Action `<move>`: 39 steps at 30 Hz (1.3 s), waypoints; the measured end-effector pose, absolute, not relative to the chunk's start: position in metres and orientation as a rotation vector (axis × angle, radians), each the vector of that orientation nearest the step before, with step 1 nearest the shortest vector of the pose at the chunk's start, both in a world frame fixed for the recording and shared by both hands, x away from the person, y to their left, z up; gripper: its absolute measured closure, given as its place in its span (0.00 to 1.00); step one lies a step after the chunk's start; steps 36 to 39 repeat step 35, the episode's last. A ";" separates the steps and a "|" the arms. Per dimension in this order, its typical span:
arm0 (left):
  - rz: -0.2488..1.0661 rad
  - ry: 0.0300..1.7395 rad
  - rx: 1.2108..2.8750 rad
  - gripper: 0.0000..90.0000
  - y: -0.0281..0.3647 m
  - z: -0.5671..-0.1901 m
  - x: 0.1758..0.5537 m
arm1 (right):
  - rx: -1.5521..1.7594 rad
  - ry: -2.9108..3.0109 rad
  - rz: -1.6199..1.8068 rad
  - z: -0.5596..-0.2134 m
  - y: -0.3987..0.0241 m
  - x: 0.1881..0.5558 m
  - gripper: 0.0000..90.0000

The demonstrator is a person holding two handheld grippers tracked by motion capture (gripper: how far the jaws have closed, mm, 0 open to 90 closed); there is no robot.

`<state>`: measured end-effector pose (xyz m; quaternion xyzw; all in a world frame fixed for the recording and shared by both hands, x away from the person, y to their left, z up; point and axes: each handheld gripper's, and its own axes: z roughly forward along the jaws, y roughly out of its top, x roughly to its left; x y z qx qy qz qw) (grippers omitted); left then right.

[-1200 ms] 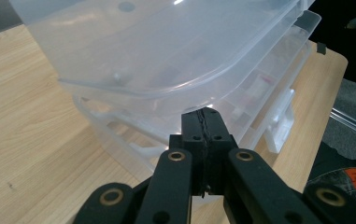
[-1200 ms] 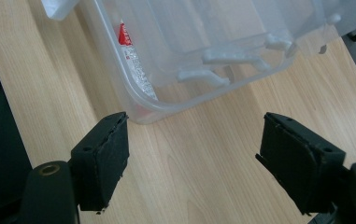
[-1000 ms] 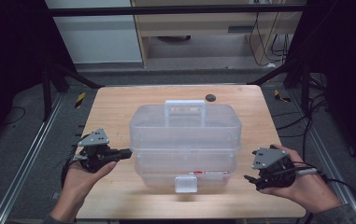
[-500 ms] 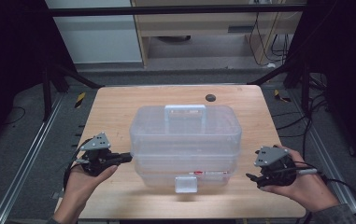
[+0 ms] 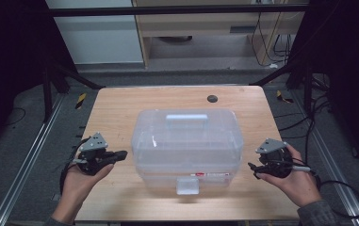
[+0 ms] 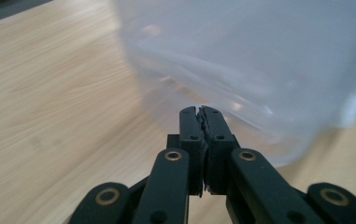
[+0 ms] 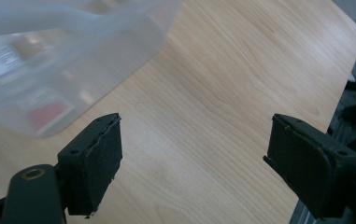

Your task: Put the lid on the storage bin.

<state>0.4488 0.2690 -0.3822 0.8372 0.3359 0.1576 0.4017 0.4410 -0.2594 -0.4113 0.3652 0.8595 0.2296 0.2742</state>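
The clear plastic storage box [image 5: 187, 143] sits in the middle of the tabletop [image 5: 120, 108], lid on, its carry handle [image 5: 186, 118] lying flat on top and its front latch [image 5: 187, 185] on the near side. It is translucent and smooth-walled, so a pinch on its rounded side would probably slide off rather than hold.

The left hand-held gripper [image 5: 120, 154] sits just left of the box, jaws clenched together on nothing; in the left gripper view its tips [image 6: 199, 114] point at the box's lower wall, near it but seemingly not touching. Pushed forward like this, it would likely shove the box rightward instead of gripping it.

The right hand-held gripper [image 5: 253, 168] hangs just off the box's right near corner, released, and its jaws have just been opening further, with bare wood between them. If only one side makes contact, the box could skid or turn on the tabletop. A small dark knob [image 5: 212, 99] lies at the far edge, well apart.
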 end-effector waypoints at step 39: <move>0.531 1.177 2.078 0.10 0.287 -0.508 0.509 | 1.447 2.047 0.914 -0.512 -0.279 0.492 0.11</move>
